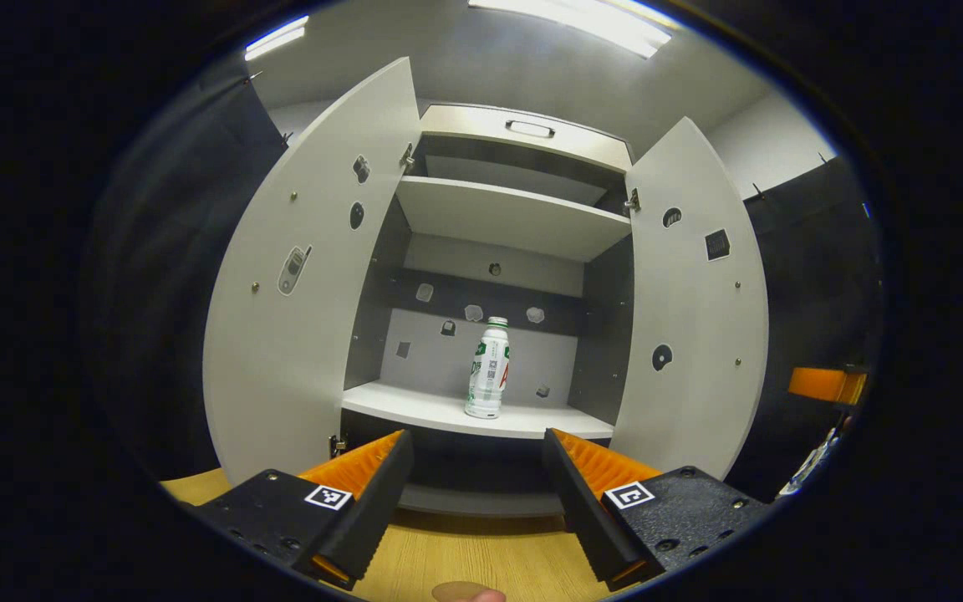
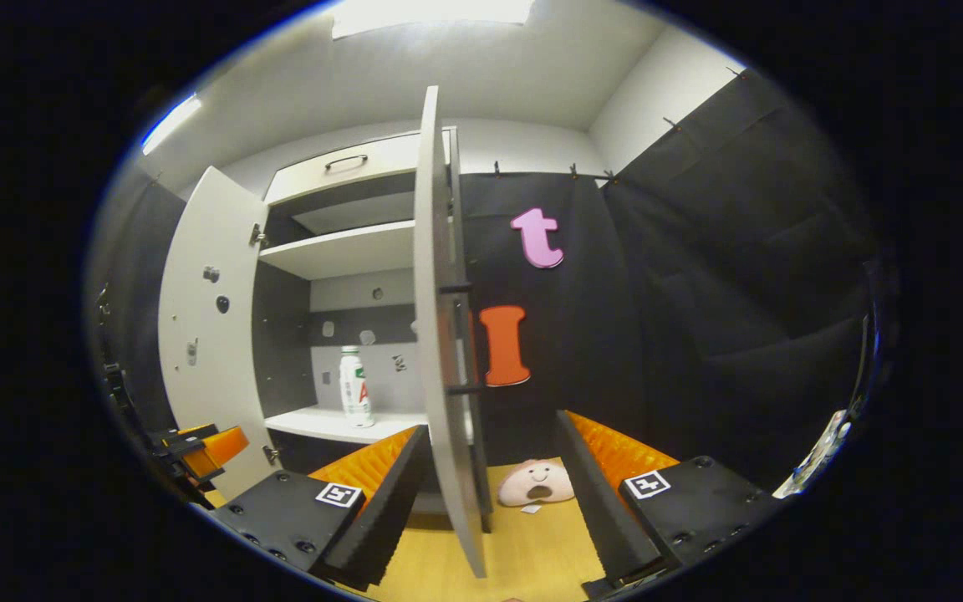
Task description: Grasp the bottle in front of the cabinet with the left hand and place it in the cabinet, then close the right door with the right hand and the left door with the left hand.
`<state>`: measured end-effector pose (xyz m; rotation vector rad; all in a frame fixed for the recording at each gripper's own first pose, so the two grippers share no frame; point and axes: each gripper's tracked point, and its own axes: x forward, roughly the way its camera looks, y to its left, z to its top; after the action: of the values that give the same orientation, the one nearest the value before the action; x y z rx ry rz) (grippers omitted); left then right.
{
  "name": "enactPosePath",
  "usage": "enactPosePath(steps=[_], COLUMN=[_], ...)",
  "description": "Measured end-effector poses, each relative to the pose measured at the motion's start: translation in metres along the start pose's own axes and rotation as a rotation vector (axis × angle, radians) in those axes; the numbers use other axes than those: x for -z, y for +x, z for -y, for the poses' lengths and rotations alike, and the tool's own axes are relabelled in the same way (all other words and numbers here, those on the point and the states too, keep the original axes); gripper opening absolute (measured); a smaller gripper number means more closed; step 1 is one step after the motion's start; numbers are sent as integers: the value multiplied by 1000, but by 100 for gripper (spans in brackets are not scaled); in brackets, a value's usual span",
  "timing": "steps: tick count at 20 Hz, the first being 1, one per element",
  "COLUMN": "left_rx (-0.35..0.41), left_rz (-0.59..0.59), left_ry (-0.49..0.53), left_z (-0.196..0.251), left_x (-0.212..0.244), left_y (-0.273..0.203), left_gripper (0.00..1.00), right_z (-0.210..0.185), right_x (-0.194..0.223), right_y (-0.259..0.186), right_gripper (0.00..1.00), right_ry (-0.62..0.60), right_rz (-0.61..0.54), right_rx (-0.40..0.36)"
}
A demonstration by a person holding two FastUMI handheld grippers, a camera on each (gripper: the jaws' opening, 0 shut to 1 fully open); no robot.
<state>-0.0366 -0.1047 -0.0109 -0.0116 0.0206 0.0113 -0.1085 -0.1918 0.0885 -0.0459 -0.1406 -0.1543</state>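
Bottle upright on cabinet lower shelf, 12 o'clock | left gripper agape, empty | right gripper agape (right door edge between fingers) | remaining: right door, left door.

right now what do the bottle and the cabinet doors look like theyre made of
Bottle: probably plastic, opaque white and slightly glossy, with a printed label wrap and a ribbed screw cap. Left door and right door: seemingly laminated board, flat matte light grey, with small metal screw heads and hinges showing. The core cannot be told.
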Motion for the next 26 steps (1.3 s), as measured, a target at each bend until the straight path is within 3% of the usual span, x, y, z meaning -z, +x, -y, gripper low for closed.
enactPosePath(steps=[3,9,21,22,23,26], left_rx=[-11,-57,-126,-128,-130,-137], left_rz=[10,29,31,28,27,30], left_ry=[-8,-19,-28,-33,-37,-50], left_z=[-5,-29,-54,-56,-58,-62], left_x=[-6,-21,-14,-13,-13,-12], left_y=[-2,-8,-8,-8,-7,-5], left_gripper=[95,95,95,95,95,95], right_z=[31,44,29,25,22,14], right_x=[-31,-61,-42,-43,-41,-44], right_y=[18,66,95,96,95,96], right_gripper=[98,98,98,89,97,95], right_ry=[16,24,25,32,27,-40], right_rz=[44,67,34,37,36,45], right_rx=[73,85,72,61,51,36])
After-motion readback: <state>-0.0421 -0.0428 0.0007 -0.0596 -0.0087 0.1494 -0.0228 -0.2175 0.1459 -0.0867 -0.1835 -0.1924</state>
